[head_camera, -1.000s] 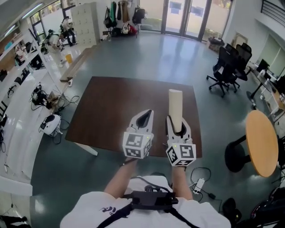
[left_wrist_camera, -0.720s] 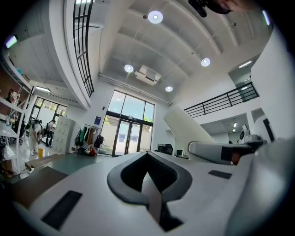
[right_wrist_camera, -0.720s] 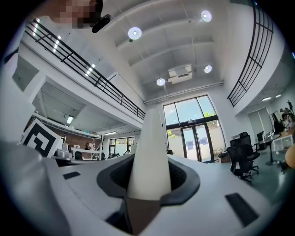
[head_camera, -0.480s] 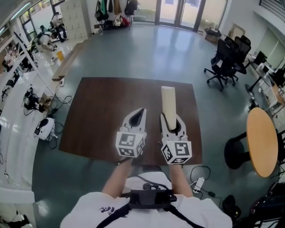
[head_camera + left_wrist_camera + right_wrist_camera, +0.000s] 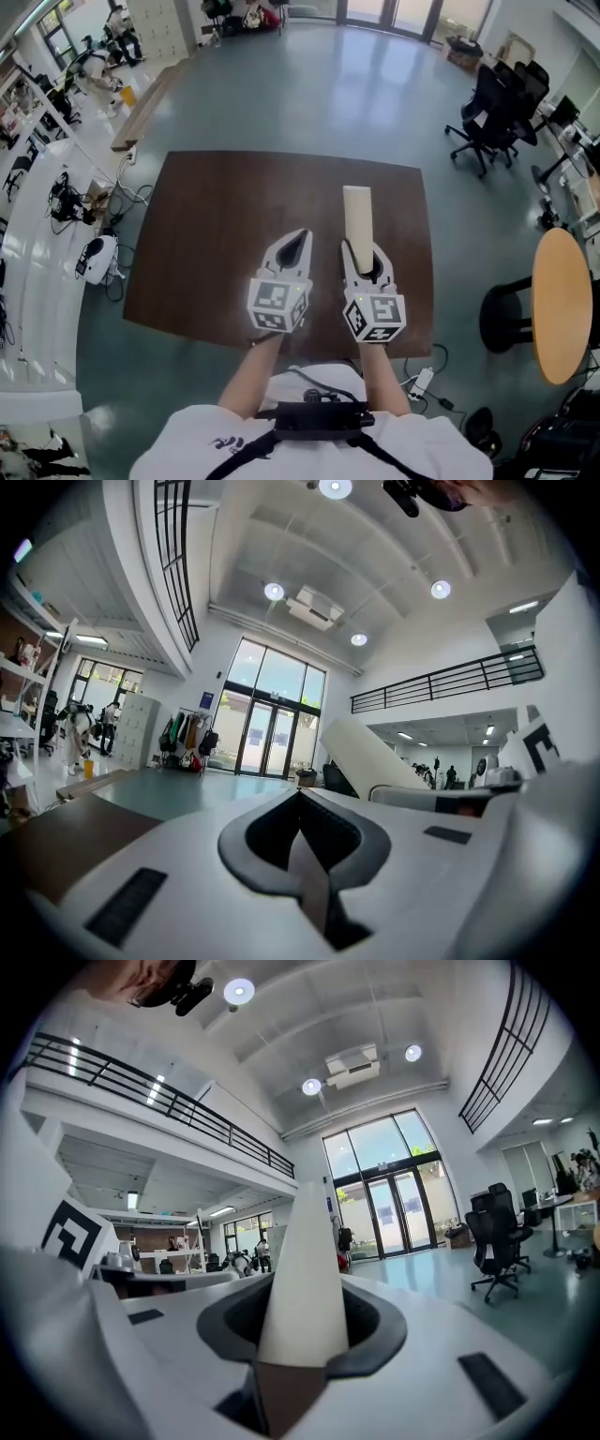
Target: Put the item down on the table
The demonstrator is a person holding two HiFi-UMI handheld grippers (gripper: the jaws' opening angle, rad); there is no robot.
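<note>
A person in a white shirt (image 5: 197, 441) stands at the bottom of the head view; a black box (image 5: 317, 419) on straps sits on the chest; both arms reach forward.

Each hand holds a white gripper with a marked cube at its back; the two grippers are side by side, near each other but apart.

The left gripper (image 5: 300, 234) has its fingers pressed together; there is nothing between them.

The right gripper (image 5: 364, 251) has its fingers clenched on the near end of a pale tube (image 5: 357, 217); the tube sticks out straight ahead, past the fingertips, and looks like a tall cone in the right gripper view.

The tube is held over the right part of the brown worktop (image 5: 216, 234); no view shows if it touches the top or hangs above it; the left gripper is over the worktop too.

A white plug strip (image 5: 421, 382) with cables lies on the grey floor by the worktop's near right corner; a round wooden table (image 5: 562, 309) stands to the right; a long white worktop (image 5: 37, 244) with small things on it runs down the left side.

Farther off are black chairs (image 5: 497, 103) on wheels; glass doors (image 5: 375, 9) are at the far end.
</note>
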